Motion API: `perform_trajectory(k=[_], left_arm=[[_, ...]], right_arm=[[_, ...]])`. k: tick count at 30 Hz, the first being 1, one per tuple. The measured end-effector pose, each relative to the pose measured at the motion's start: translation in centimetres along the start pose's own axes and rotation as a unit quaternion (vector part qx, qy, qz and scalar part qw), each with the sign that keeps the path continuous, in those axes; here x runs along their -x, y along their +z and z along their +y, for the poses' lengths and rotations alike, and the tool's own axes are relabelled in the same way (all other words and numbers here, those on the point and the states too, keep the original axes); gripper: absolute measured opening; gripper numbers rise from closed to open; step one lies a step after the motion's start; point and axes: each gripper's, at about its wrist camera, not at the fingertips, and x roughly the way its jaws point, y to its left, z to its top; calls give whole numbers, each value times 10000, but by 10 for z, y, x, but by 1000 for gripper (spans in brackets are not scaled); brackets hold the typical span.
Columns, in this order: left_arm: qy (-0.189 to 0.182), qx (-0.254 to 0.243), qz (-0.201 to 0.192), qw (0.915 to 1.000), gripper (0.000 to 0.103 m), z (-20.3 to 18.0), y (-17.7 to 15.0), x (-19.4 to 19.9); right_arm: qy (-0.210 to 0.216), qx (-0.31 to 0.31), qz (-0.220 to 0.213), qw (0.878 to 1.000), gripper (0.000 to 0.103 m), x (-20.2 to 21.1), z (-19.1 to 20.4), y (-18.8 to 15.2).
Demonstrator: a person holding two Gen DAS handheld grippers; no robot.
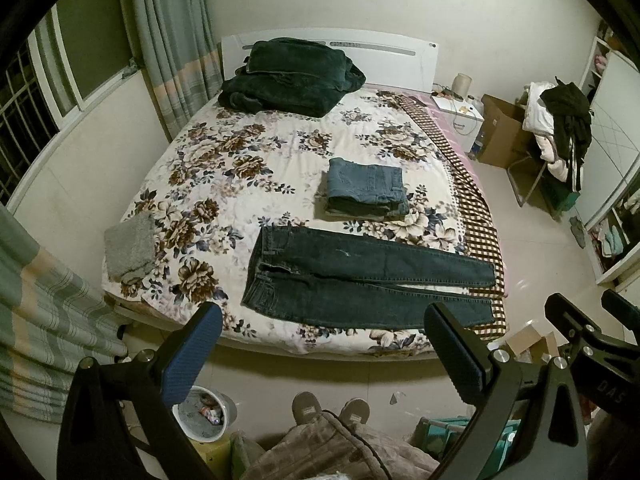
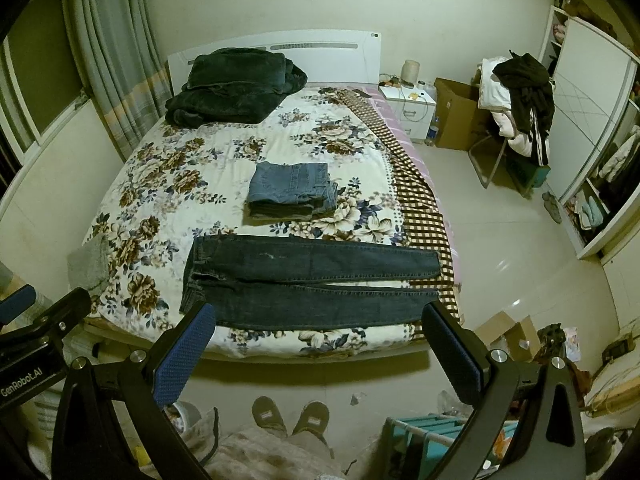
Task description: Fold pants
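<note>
A grey cloth (image 1: 130,249) lies at the bed's (image 1: 224,184) left edge; dark jeans (image 1: 360,276) lie flat across its near edge, a folded stack (image 1: 366,188) just behind; left gripper (image 1: 324,348) and right gripper (image 2: 316,344) hover spread wide, holding nothing

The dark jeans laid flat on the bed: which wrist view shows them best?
The right wrist view: the dark jeans sit nearly centred, both legs visible to the hems. In the left wrist view a finger covers part of the lower leg.
</note>
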Motion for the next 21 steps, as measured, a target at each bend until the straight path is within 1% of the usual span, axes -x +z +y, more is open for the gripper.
perform_trajectory(k=[1,4,6,8,10,12,13,15,18,21], left_arm=[[-3,4,4,10000,103,-7,0,-1],[-34,-27,33,10000,103,-10,-1,0],[-50,-47,53,10000,103,-31,-1,-5],[1,-42,14,10000,103,-31,3,-11],[66,4,-8,10000,103,-23,11,-24],[179,91,-71,9998,103,-18,19,-37],[209,130,-75,9997,103,-7,24,-46],[294,207,-80,9993,103,-4,34,-66],[349,277,17,9990,103,12,49,-98],[548,344,194,9977,103,13,65,-139]], right_arm=[[1,0,-1,10000,103,0,0,0],[-7,-16,26,10000,103,0,3,-3],[-23,-48,62,10000,103,-2,5,-3],[-61,-100,90,9999,103,-5,8,-5],[-108,-195,118,9997,103,-16,8,-5],[-189,-327,147,9992,103,-33,7,-3],[-258,-395,140,9988,103,-41,7,-1],[-460,-568,137,9972,103,-61,3,4],[-651,-876,212,9938,103,-96,-7,12],[-824,-1050,301,9906,103,-140,-22,23]])
